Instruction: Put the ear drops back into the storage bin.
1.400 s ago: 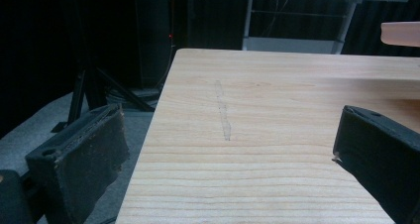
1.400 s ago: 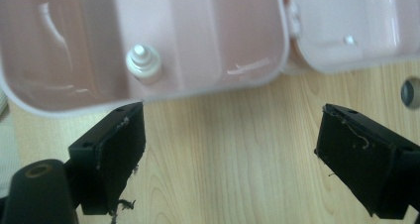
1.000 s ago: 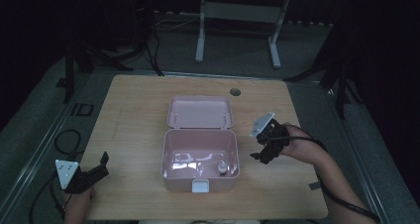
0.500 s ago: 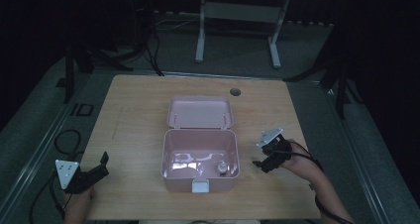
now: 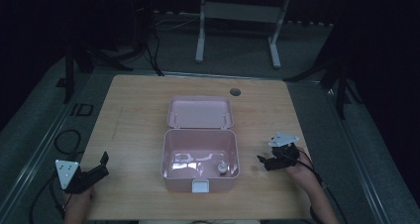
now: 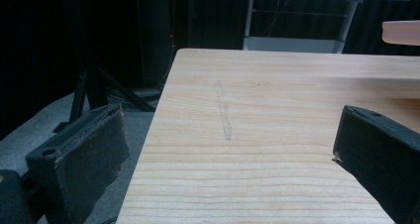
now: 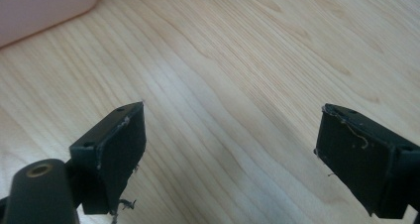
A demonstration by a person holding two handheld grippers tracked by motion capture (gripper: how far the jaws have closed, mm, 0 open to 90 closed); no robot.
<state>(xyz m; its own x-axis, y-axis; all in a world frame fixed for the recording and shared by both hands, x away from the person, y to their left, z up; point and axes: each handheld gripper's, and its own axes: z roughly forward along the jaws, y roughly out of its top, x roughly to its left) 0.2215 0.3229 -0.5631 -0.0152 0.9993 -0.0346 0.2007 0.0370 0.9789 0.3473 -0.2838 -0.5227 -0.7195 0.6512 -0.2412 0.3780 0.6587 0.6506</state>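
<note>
One small object (image 5: 222, 168) inside box (image 5: 200, 183), high view.

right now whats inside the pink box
The open pink box holds one small grey knob-like object near its front right corner; what it is can't be told. The rest of the floor looks bare with glare on it. The front wall hides the strip behind it.

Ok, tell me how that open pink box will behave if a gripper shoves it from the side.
The pink box looks like thin plastic, so it is probably light and would slide on the smooth wooden table. Its raised lid may wobble. The small object inside would likely shift or roll.
</note>
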